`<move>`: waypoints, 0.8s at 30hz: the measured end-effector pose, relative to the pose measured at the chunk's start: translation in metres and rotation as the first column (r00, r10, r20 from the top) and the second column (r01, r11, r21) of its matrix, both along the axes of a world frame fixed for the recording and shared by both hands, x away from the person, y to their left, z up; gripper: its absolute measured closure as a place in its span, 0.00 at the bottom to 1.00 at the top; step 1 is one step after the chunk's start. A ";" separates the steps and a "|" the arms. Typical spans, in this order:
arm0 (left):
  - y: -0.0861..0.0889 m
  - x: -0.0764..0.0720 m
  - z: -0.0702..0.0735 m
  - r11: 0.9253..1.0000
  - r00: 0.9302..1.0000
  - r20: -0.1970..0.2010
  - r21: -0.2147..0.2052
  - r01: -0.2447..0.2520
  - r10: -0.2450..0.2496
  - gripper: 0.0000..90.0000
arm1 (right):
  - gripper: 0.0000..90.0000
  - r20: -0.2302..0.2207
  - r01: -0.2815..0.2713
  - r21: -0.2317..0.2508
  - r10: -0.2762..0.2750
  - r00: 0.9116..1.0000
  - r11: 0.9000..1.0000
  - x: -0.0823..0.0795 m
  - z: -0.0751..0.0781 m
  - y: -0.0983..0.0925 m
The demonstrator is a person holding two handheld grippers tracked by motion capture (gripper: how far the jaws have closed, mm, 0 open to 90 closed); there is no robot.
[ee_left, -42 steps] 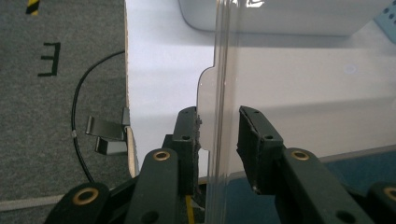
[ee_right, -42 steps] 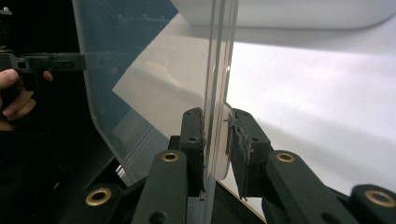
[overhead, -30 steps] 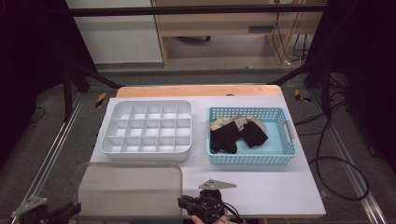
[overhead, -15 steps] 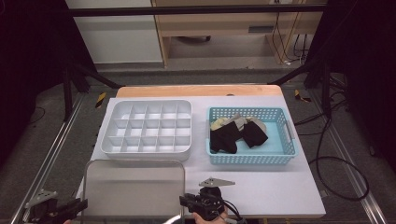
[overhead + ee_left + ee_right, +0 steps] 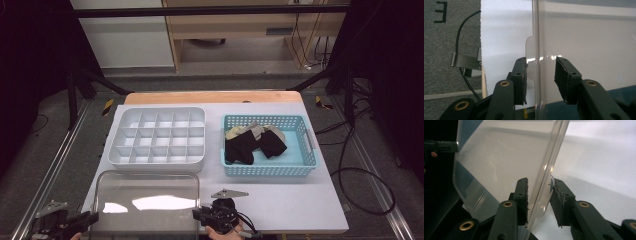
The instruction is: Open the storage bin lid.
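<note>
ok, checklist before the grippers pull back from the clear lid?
1. Left gripper fingers off the clear lid: ok. The jaws have just been opening; the rim sits between them with a gap on each side.
2. Right gripper fingers off it: cannot tell. The jaws have just been opening, but the rim is close to one finger.
3. Lid resting flat on the table: cannot tell.
4. Compartment tray uncovered: ok.
5. Blue basket apart from the lid: ok.
</note>
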State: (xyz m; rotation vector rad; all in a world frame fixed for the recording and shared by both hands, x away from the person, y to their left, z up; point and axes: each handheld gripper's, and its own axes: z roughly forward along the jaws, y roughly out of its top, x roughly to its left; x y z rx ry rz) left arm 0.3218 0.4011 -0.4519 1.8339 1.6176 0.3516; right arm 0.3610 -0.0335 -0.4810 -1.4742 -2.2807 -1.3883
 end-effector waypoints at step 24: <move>-0.004 0.005 -0.001 0.999 1.000 0.010 0.052 -0.006 0.005 0.64 | 0.61 0.073 0.022 -0.080 -0.016 0.997 0.997 0.004 -0.002 0.005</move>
